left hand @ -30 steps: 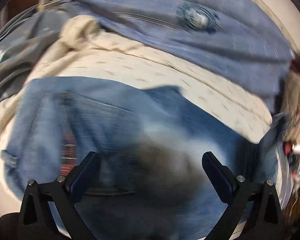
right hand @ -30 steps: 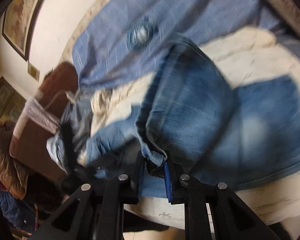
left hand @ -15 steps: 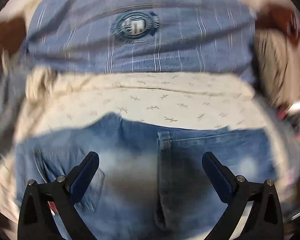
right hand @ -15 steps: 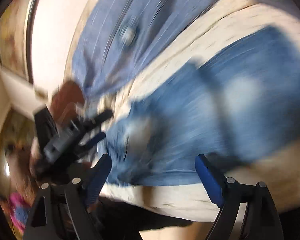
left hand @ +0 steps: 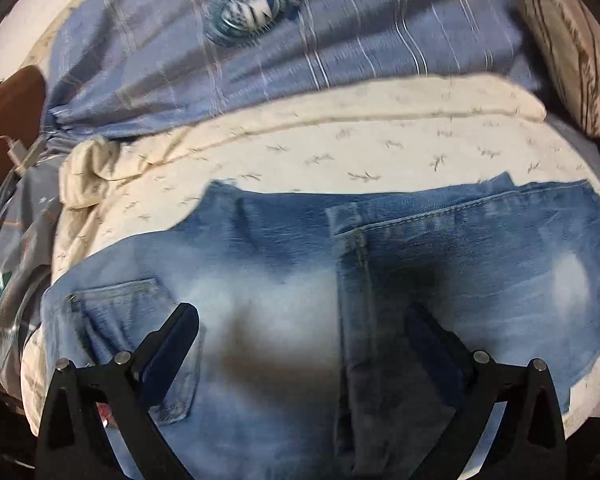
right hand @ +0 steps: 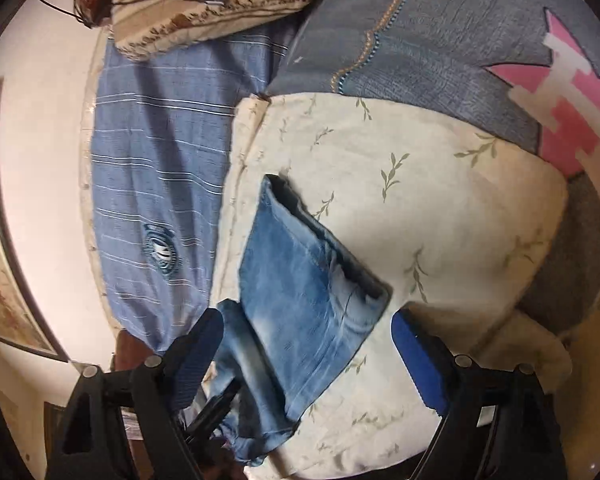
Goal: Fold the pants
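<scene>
We see the blue jeans (left hand: pixel 284 280) lying folded on a cream sheet (left hand: pixel 380 152) with little leaf marks on it. One part of the jeans is laid over the other, and a hem edge runs down the middle of the pile in the left camera. A back pocket (left hand: pixel 132 320) shows near the left side. Our left gripper (left hand: pixel 300 336) hangs just above the jeans with its two fingers spread wide, and nothing is between them. It throws a dark shadow on the cloth below. Our right gripper (right hand: pixel 306 344) is also spread wide and holds nothing. From the right camera the jeans (right hand: pixel 300 300) look like a neat blue block near the edge of the cream sheet (right hand: pixel 440 208), and one end of them sits between the two blue pads (right hand: pixel 416 360), lower down. We cannot tell if the pads touch the cloth. Behind the cream sheet lies a blue striped cloth (left hand: pixel 340 40) with a round badge (left hand: pixel 248 12) on it. A striped tan pillow (right hand: pixel 212 4) rests at the far end of the bed. Next to it is a grey blanket (right hand: pixel 440 40) with a pink and white patch (right hand: pixel 572 108). A framed picture (right hand: pixel 4 300) hangs on the pale wall at the left of the right camera.
</scene>
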Tool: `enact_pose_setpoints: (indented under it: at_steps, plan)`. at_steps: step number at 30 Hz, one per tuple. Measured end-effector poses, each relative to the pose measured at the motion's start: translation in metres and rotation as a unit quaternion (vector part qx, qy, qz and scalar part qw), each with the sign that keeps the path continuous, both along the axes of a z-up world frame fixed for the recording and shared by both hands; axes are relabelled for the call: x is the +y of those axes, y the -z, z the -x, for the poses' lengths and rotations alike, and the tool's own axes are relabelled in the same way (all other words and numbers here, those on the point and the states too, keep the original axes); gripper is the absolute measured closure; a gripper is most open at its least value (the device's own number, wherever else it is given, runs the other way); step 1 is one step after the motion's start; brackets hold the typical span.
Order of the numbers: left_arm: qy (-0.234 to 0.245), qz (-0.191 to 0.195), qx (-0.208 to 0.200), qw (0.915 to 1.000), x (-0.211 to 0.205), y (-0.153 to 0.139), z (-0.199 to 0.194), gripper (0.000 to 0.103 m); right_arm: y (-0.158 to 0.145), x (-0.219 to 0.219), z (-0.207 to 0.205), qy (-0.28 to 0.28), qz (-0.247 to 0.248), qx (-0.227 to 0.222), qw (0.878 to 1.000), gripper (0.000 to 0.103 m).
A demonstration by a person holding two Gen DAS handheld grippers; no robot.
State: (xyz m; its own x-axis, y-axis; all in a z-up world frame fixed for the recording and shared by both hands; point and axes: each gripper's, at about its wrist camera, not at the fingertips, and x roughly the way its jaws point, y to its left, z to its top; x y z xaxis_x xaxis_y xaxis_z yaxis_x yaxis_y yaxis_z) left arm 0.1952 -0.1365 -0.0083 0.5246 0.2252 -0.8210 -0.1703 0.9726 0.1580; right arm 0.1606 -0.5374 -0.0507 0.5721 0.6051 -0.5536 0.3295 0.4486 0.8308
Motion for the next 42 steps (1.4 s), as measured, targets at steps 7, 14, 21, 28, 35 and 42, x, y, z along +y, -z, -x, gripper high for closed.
enact_pose_setpoints:
  at_steps: [7,14,21,28,35,42]
  plan:
    - [0.011,-0.012,0.019,0.9997,-0.001,0.032,0.009,0.000,-0.018,0.018,-0.017,-0.031,0.157,0.032,0.987,0.083]
    - [0.015,0.057,0.025,0.9979,0.018,0.027,0.011,0.000,-0.115,0.105,-0.010,-0.099,0.267,-0.123,0.951,0.089]
    - [-0.040,0.100,-0.036,0.9935,0.071,-0.008,0.051,0.001,-0.131,0.273,0.017,-0.265,0.256,-0.221,0.903,0.089]
    - [-0.127,0.143,-0.078,0.9786,0.141,-0.042,0.087,0.001,-0.020,0.315,0.007,-0.319,0.176,-0.159,0.918,0.065]
    - [-0.030,0.205,-0.102,0.9730,0.092,-0.077,0.051,0.001,-0.053,0.253,0.019,-0.268,0.063,-0.166,0.947,0.026]
    - [0.082,0.311,-0.054,0.9454,0.020,-0.071,-0.018,0.002,-0.034,0.187,0.028,-0.211,0.035,-0.137,0.967,0.023]
